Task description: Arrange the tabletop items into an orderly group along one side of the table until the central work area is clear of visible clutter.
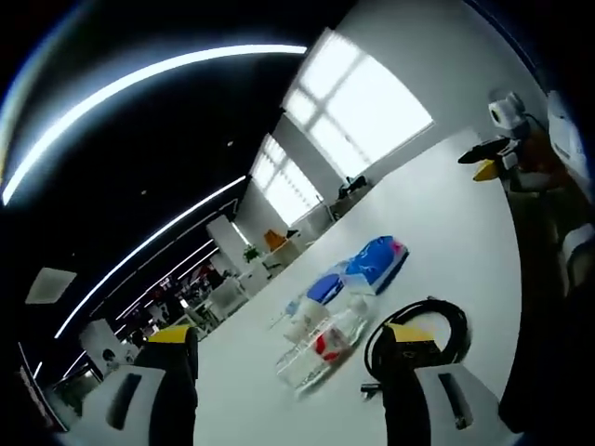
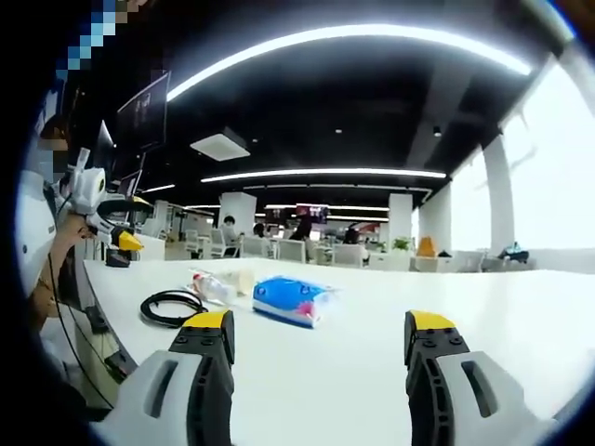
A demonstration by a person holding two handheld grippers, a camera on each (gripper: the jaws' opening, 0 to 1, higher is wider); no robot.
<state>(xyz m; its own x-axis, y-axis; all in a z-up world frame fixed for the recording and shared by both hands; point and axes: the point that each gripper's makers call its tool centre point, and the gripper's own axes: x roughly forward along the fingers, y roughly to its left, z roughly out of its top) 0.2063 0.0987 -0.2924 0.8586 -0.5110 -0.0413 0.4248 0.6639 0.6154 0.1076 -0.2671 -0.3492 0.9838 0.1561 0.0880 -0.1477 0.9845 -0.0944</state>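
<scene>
Left gripper view
Left gripper (image 1: 293, 372): jaws spread wide apart, nothing between them, above the white table (image 1: 446, 214).
Blue packet (image 1: 376, 261): lies flat near the table's middle; its long axis runs away from the gripper toward the windows.
Plastic bottle (image 1: 321, 348): on its side just short of the blue packet, red label showing, long axis roughly in line with the packet.
Small blue pack (image 1: 324, 288): beside the blue packet, with white cups close by.
Black cable (image 1: 420, 327): coiled beside the bottle, partly behind the right jaw.
Other gripper (image 1: 497, 153): at the table's far edge, well apart from the blue packet.

Right gripper view
Right gripper (image 2: 318, 367): jaws released and wide, empty, over the table (image 2: 521, 316).
Blue packet (image 2: 291, 299): straight ahead between the jaws, long axis crosswise.
Bottle (image 2: 212, 286): left of the blue packet, on its side.
Cable (image 2: 173, 307): coiled, left of the blue packet, nearer the table edge.
Person (image 2: 51, 232): at the left edge, holding the other gripper (image 2: 119, 240).
</scene>
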